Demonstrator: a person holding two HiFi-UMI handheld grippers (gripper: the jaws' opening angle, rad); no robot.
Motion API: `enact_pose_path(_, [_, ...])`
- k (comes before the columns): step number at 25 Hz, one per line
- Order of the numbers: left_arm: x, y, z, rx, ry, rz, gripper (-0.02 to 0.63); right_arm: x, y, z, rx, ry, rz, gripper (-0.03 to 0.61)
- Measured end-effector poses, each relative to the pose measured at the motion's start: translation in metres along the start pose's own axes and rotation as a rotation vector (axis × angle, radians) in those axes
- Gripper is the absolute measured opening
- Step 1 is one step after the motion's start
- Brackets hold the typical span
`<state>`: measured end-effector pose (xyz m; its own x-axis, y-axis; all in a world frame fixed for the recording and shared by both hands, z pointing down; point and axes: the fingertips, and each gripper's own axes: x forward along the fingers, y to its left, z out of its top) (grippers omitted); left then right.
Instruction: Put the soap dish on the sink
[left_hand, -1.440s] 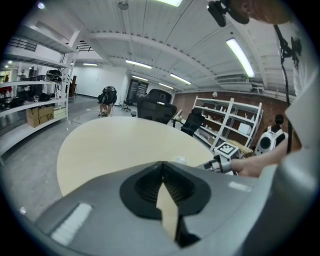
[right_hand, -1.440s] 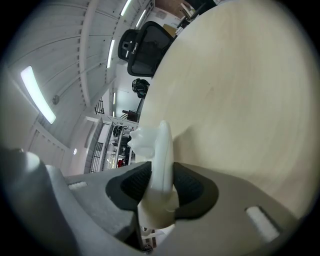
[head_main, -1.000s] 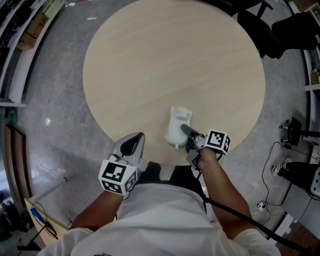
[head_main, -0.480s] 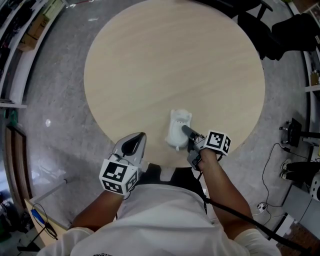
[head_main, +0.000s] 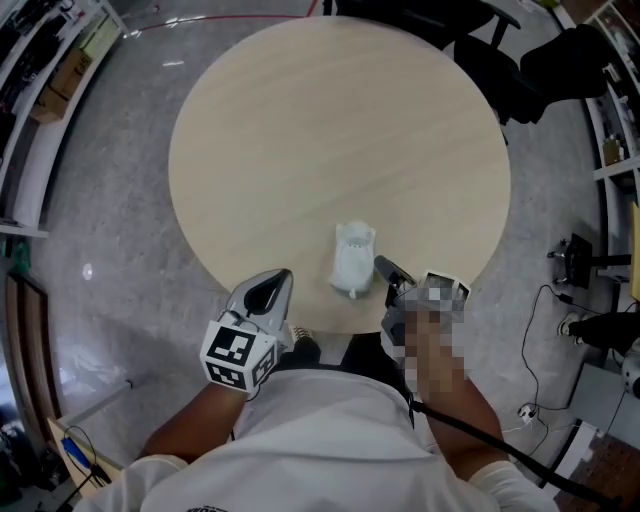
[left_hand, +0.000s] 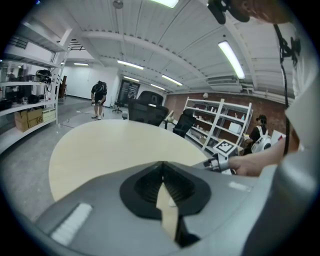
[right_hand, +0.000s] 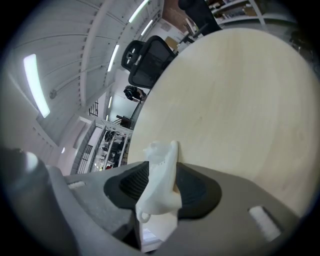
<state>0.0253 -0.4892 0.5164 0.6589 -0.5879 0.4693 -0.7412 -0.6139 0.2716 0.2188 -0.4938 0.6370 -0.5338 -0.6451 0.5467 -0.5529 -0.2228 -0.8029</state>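
Left gripper (head_main: 275, 282): jaws together, nothing in them, parked over the near edge of the table (head_main: 330, 130). It's idle, well left of the action.

Soap dish (head_main: 353, 260): white, sits on the table close to the near edge, between the two grippers and closer to the right one. No sink in any view, so I can't say where it's meant to end up.

Right gripper (head_main: 388, 270): jaws have just been opening and are now wide. In the right gripper view the dish stands in the gap between them, long side running along the jaw line. The pads flank it but don't look to be pressing. The head view puts the tip just right of the dish, touching or a hair off, can't tell which.

My read: this is a let-go, or a regrip.
- If letting go: pull straight back along the jaw line with no sideways drift. The dish looks light and sits near the edge, so a pad catching its wall could drag or tip it off.
- If regripping: centre the dish wall between the pads before closing. It sits slightly nearer the left pad in that view.
- Keep the left gripper where it is.
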Motion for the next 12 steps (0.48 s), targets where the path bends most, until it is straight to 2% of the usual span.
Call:
enact_pose_path(3, [-0.003,-0.009,0.008,0.026,-0.026,-0.03,0.008,-0.019,0.023,0.0,-0.04,-0.054,0.052,0.16])
enact_pose_path(7, [-0.006,-0.028,0.025,0.064,-0.077,-0.084,0.008,-0.052,0.065,0.002,-0.117,-0.143,0.121,0.015])
enact_pose_path(12, [-0.013,-0.046,0.038,0.097,-0.117,-0.12,0.008,-0.093,0.117,0.01,-0.246,-0.248,0.199,0.003])
